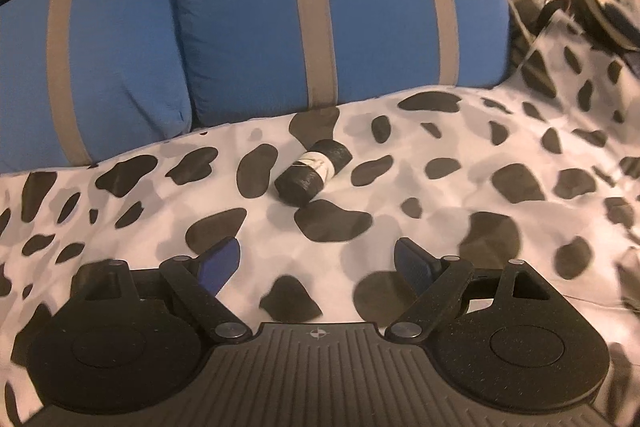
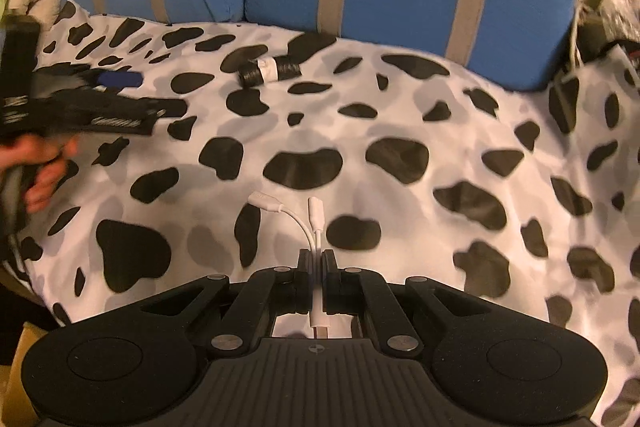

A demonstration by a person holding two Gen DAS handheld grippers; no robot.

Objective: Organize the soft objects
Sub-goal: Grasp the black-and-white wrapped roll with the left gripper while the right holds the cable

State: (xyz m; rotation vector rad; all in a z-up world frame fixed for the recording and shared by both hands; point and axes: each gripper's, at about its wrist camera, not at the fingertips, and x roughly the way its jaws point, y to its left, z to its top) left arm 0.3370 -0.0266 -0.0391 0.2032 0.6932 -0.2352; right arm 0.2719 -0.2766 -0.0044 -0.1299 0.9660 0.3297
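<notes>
Spread wide: cow-spotted blanket [image 1: 440, 163], apparently a work surface for sorting. Propped along the far edge: two blue striped pillows [image 1: 340, 11], seemingly already tidied. Lying loose near the pillows, far of centre: black roll with white band [image 1: 313, 172]. Aimed at it, released and empty: left gripper [image 1: 316, 263]. Clenched on white adapter cable [image 2: 316, 227], probably for removal: right gripper [image 2: 317, 263].

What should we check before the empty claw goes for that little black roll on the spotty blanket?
1. Left claw open and empty: ok.
2. Small black roll with white paper band ahead of the left claw, nothing between: ok.
3. Roll lies free on the black-spotted white blanket, apart from the blue striped pillows: ok.
4. Right claw shut on the thin white adapter cable: ok.
5. Cable grip firm: cannot tell.
</notes>
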